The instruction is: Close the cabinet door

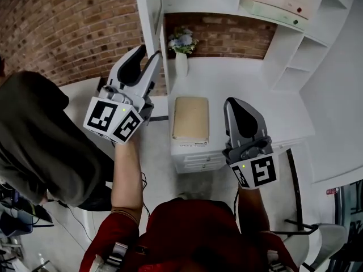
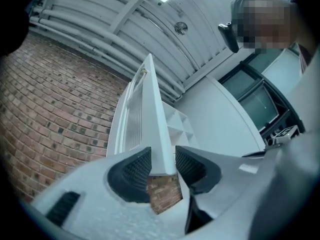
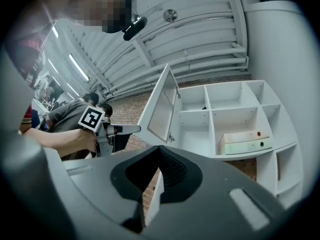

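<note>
Evidently the left claw [image 2: 163, 162] had taken hold: its two ribbed pads pressed on either face of the cabinet door [image 2: 151, 104] at its lower free corner, with the panel's thin edge between them. From the right gripper view, the door [image 3: 161, 105] stood swung well out from the cabinet [image 3: 226, 115], hinged at the cabinet's left end, and the left claw [image 3: 131, 129] met it on the edge farthest from those hinges. The right claw [image 3: 160, 155] was pinched together on nothing, held below the cabinet and apart from the door.

The door looked like a stiff, thin, painted panel, probably light and free on its hinges. Its smooth faces might let the pads slide, so a grip on the free edge, away from the hinges, seemed the best place for leverage; a gentle sweep towards the cabinet would likely do. Inside the cabinet a pale box [image 3: 245, 140] sat in a lower compartment, seemingly back from the door's path. Below the cabinet, a vase of flowers [image 1: 181, 49] stood on the white surface [image 1: 249, 89].
</note>
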A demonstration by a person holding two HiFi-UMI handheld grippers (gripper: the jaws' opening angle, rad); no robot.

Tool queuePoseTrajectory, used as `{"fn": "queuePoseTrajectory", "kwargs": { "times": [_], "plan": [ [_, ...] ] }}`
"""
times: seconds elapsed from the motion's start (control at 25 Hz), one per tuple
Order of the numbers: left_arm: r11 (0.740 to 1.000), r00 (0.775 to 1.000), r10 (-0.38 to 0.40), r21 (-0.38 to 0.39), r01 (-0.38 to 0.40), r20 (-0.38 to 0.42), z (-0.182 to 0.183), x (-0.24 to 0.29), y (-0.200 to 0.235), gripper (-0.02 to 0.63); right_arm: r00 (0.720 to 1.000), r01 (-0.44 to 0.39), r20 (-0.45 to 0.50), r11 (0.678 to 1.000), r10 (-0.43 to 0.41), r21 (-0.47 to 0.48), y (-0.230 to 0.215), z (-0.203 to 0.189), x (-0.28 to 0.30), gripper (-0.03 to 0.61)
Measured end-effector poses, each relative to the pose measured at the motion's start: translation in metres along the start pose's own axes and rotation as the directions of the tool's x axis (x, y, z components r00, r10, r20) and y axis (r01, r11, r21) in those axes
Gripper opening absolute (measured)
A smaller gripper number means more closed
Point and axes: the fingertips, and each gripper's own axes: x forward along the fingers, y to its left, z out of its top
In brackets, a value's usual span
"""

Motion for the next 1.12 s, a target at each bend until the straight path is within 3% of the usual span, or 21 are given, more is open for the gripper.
{"fn": "queuePoseTrajectory", "kwargs": {
  "times": [0.32, 0.84, 1.12],
  "plan": [
    [0.999, 0.999, -0.038, 0.01, 0.038, 0.028, -0.006, 0.018, -0.015, 0.153, 0.999, 0.041, -0.008, 0.999, -0.04, 0.03, -0.029, -0.031, 0.019, 0.012],
    [0.996, 0.997, 0.065, 0.06, -0.068, 0.05, -0.028, 0.084, -0.062, 0.183, 1.0, -0.012, 0.029, 0.997, 0.01, 0.072, -0.13, -0.052, 0.033, 0.012],
    [0.989, 0.99, 0.13, 0.067, -0.134, 0.054, -0.042, 0.126, -0.077, 0.175, 0.996, -0.085, 0.048, 0.992, 0.081, 0.095, -0.185, -0.065, 0.039, 0.012]
  ]
}}
